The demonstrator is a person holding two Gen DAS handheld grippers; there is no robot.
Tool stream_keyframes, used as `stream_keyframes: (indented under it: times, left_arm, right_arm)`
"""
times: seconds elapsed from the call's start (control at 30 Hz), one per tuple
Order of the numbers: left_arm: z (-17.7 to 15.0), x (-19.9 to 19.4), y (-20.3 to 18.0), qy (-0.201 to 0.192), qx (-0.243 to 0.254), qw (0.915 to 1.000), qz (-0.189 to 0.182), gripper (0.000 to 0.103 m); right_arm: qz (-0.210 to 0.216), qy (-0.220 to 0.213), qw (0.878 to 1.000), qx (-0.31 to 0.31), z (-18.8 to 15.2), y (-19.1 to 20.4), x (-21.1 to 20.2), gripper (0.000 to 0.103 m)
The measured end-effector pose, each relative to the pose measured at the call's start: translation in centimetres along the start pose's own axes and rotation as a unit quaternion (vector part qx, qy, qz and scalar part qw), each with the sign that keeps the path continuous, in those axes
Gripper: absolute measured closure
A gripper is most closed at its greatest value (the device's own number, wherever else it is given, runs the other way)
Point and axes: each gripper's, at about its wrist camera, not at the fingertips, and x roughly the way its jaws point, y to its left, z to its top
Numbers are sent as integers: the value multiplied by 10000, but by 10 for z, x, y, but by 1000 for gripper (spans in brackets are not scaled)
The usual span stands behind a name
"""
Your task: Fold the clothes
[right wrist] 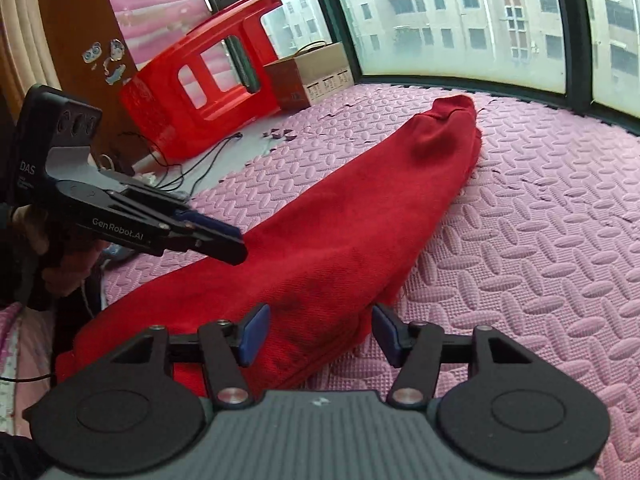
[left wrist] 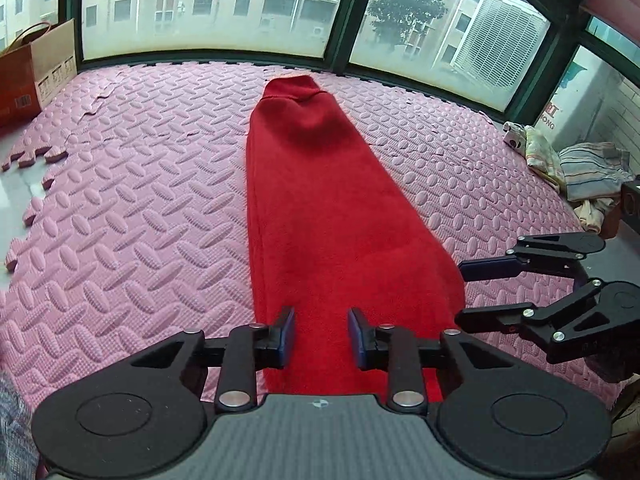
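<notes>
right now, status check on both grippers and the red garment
Left gripper open, over near end of red garment. Right gripper open, at its right edge. Garment lies folded long and narrow on pink foam mat. Nothing lying on it.

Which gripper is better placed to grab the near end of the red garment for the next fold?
Left, slightly. The left gripper hangs open and centred over the near end of the red garment. The right gripper is also open but straddles its right edge.

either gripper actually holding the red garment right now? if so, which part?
Nothing held. The left gripper and right gripper are both open, fingers spread above the near end of the red garment, none pinched.
</notes>
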Motion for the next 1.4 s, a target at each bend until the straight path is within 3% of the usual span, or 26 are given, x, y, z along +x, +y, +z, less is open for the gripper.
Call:
stream_keyframes:
  times: [0.3, 0.43, 0.63, 0.77, 0.93, 1.0, 1.13, 1.23, 1.4]
  left_arm:
    - [17, 34, -1, 165, 126, 9997, -89, 69]
    - [13, 41, 7, 207, 0, 9996, -182, 67]
    - [11, 42, 6, 89, 56, 9999, -86, 64]
    - [11, 44, 6, 50, 96, 9999, 35, 64]
    - [11, 46, 5, 10, 201, 9997, 154, 64]
    - [10, 44, 3, 4, 249, 9996, 160, 62]
    - [8, 30, -2, -107, 329, 9993, 162, 58]
    - [2, 13, -6, -234, 400, 9989, 91, 58]
    - [-18, -7, -9, -281, 548, 9980, -124, 58]
  right_arm:
    - [1265, -98, 9905, 533, 14, -48, 32, 38]
    - [1900, 49, 9801, 572, 22, -58, 54, 21]
    - [2547, 380, 9661, 208, 28, -64, 54, 22]
    - [2116, 792, 9720, -651, 21, -47, 31, 22]
    - [1755, 883, 9772, -800, 7, -37, 7, 26]
    - [1419, 828, 9831, -806, 4, -32, 0, 30]
    - [730, 261, 9932, -871, 13, -21, -16, 39]
    - [493, -17, 9930, -1072, 19, -2, -19, 43]
    - [221, 74, 9884, -1503, 15, 30, 1, 47]
